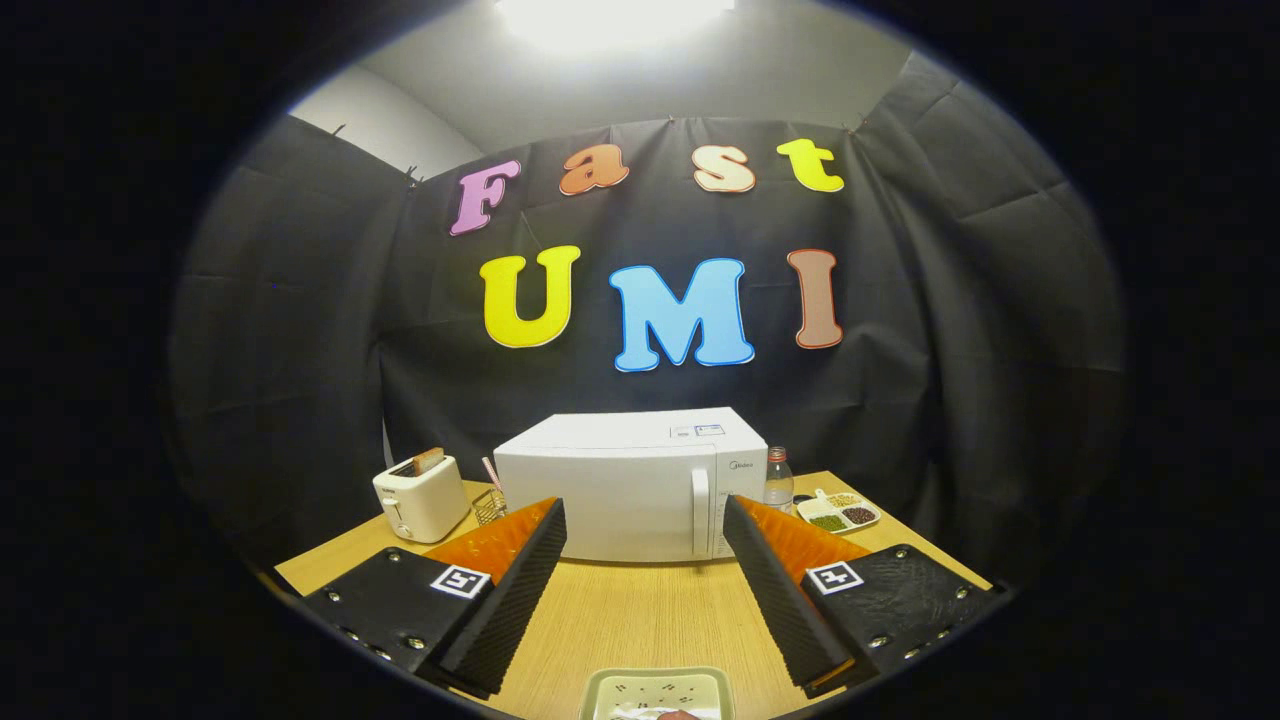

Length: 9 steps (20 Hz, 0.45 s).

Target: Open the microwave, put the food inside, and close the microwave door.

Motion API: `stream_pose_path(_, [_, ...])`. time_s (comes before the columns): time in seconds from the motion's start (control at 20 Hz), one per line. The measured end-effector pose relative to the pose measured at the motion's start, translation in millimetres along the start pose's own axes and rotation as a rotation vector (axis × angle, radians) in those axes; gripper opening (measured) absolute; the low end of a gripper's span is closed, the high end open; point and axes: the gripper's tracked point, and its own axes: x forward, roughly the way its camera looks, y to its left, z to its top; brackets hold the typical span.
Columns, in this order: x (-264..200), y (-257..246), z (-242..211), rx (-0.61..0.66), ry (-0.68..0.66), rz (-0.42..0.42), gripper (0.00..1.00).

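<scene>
gripper-mounted fisheye, facing microwave (pixel 630 490) across table (pixel 640 620)

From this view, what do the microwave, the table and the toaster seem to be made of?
Gripper: fingers open, holding nothing.
Microwave: likely painted metal or plastic; smooth, matte white casing.
Table: wood or wood-look laminate; light tan with faint grain.
Toaster: probably plastic; cream, slightly glossy shell with rounded corners.
</scene>
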Motion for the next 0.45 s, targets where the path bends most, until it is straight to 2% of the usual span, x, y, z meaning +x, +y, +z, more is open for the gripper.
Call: stream_pose_path(0.45, [-2.7, 2.4, 1.6, 0.0, -0.003, -0.004, 0.99])
